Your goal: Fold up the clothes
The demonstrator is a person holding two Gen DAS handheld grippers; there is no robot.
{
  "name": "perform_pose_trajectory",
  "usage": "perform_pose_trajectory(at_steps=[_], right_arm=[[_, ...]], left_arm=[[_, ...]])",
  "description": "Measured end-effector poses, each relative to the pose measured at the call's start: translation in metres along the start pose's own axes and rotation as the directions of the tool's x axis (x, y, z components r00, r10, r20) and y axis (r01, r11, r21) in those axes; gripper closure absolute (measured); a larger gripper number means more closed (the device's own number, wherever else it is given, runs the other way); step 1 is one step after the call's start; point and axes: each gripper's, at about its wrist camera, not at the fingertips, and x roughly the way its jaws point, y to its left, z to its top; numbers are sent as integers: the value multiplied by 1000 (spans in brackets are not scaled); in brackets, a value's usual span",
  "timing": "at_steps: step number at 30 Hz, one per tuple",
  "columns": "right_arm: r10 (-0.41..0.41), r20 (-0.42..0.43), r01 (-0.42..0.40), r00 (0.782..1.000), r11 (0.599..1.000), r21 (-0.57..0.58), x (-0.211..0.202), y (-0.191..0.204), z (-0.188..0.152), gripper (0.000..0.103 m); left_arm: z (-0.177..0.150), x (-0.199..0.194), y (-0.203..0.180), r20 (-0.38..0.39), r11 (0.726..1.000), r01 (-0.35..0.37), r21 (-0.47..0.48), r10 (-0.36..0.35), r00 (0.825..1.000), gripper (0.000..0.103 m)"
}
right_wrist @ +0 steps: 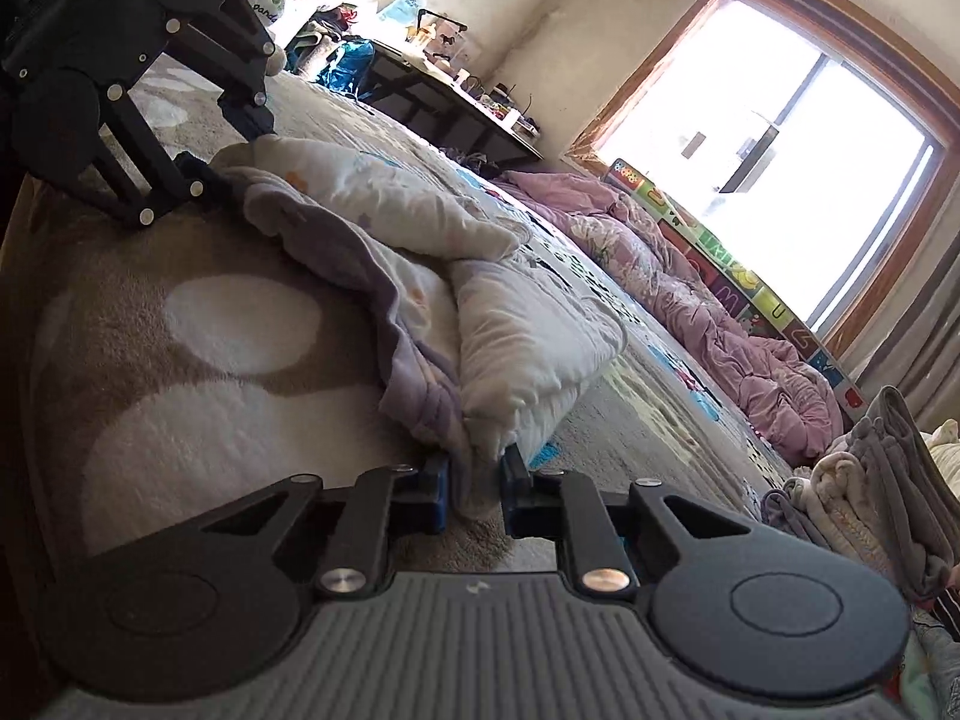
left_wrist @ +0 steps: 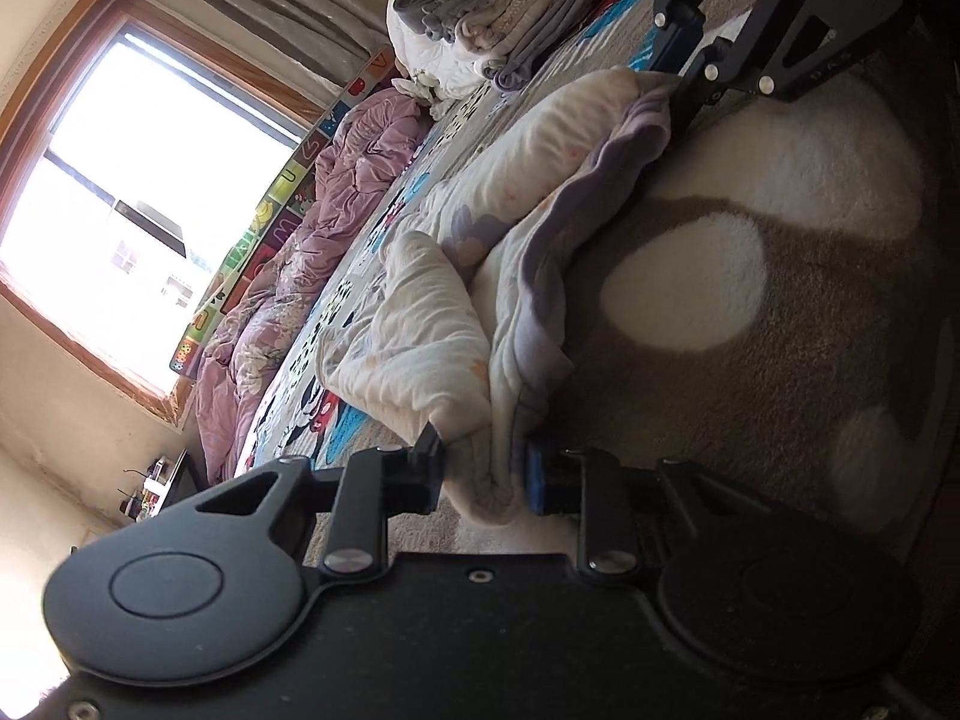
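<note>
Left wrist view: the left gripper [left_wrist: 483,468] has its jaws clamped on a bunched corner of the garment [left_wrist: 480,252], a pale quilted piece with a lilac trim.
Right wrist view: the right gripper [right_wrist: 474,480] has its jaws clamped on another corner of the same garment [right_wrist: 516,348], where white padding and lilac edge meet.
Other gripper seen: each camera shows the opposite gripper at the far end of the cloth, the right one at [left_wrist: 714,78] and the left one at [right_wrist: 228,138], both low against the fabric.
Where the garment lies: on the brown rug with white spots [left_wrist: 780,324], along the edge where the rug meets the patterned play mat [left_wrist: 360,312]; part of the cloth drapes over onto the mat.
Shape of the cloth: already doubled, with rolled, puffy layers lying on top of each other and the lilac edge facing the rug.
Surroundings: a pink quilt [left_wrist: 288,264] lies by the window [left_wrist: 150,180]; a stack of folded clothes [left_wrist: 498,18] sits at the far end of the mat.
Step in hand: likely a fold in progress, both corners of one side held.
Next move: probably lift both corners together, keeping them level and the cloth taut, then carry them across to the opposite edge.
Risk: the thick padding may slip out of the grip or bunch.
</note>
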Motion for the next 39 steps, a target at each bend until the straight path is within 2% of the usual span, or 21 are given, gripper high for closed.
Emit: perform_pose_trajectory(at_steps=[2, 9, 12, 16, 18, 21, 24, 26, 28, 32, 35, 39], right_arm=[[6, 12, -6, 1000, 1000, 17, -14, -2, 4, 87], [60, 73, -61, 995, 998, 14, -84, 0, 20, 87], [35, 138, -41, 990, 998, 42, -116, -7, 32, 87], [9, 209, -41, 978, 988, 149, -124, -40, 48, 87], [1, 249, -60, 968, 971, 230, -117, -63, 56, 86], [-8, 285, -101, 959, 926, 365, -93, -99, 63, 86], [-9, 306, -148, 952, 861, 486, -63, -131, 66, 85], [-2, 310, -181, 951, 808, 561, -39, -149, 63, 85], [10, 302, -210, 953, 743, 636, -13, -165, 56, 83], [42, 313, -275, 949, 596, 754, 37, -191, 36, 83], [71, 313, -305, 947, 507, 806, 76, -205, 28, 85], [108, 294, -313, 950, 404, 860, 124, -217, 16, 86]], left_arm=[[1, -8, 4, -6, 1000, 5, -6, -5, 1000, 80], [8, -78, 9, 2, 998, 64, -7, -64, 998, 81], [15, -102, 41, 65, 986, 103, -132, -95, 993, 81], [21, -108, 95, 167, 935, 145, -323, -94, 981, 80], [21, -90, 119, 212, 877, 181, -445, -93, 973, 80], [20, -62, 150, 270, 766, 237, -597, -86, 959, 79], [15, -30, 169, 318, 636, 301, -710, -92, 944, 79], [11, -9, 179, 337, 561, 333, -758, -100, 936, 79], [8, 8, 184, 353, 507, 353, -786, -101, 930, 79], [1, 54, 207, 388, 380, 408, -830, -133, 912, 80], [-7, 93, 220, 380, 317, 411, -855, -156, 912, 80], [-23, 132, 220, 402, 216, 433, -875, -174, 899, 80]])
